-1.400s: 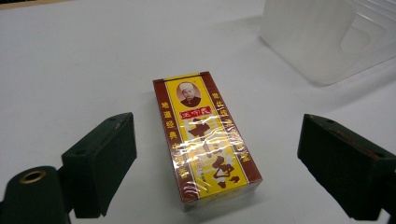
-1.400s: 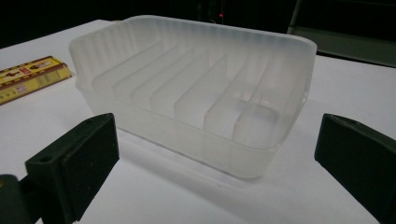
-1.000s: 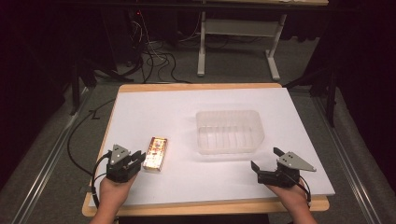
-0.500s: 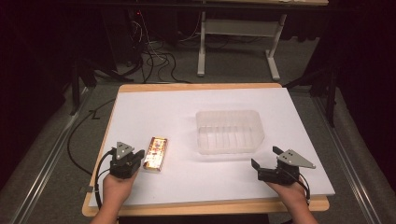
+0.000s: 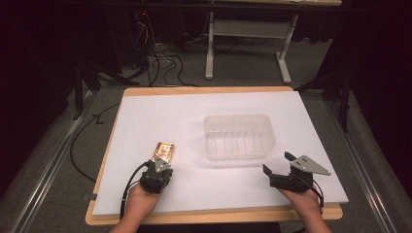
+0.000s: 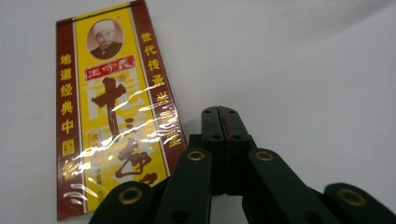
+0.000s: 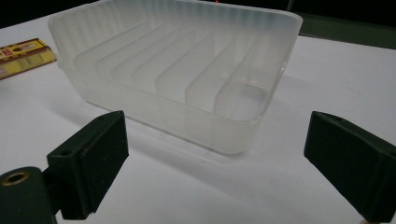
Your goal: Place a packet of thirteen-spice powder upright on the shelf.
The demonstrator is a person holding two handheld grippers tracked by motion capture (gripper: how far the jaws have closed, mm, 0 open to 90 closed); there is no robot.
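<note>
A red and yellow packet (image 5: 163,151) with Chinese print lies flat on the white table top (image 5: 194,107), left of a clear ribbed plastic container (image 5: 238,118). My left gripper (image 5: 160,164) is shut with nothing between its jaws. Its tips (image 6: 219,112) sit low over the table just right of the packet (image 6: 112,116) and beside its near end. My right gripper (image 5: 277,162) stands open near the front right, and its jaws have just been closing a little with nothing between them. It (image 7: 224,154) faces the near corner of the container (image 7: 163,112). The packet (image 7: 23,56) lies beyond the container's left side.
The table's wooden front edge (image 5: 209,216) runs just behind both hands. Cables (image 5: 160,63) and a desk frame (image 5: 245,39) stand on the dark floor beyond the table. A black cable (image 5: 77,145) trails off the left side.
My left gripper has moved right and slightly down, from left of the packet to its near end. The right hand stays in place.
</note>
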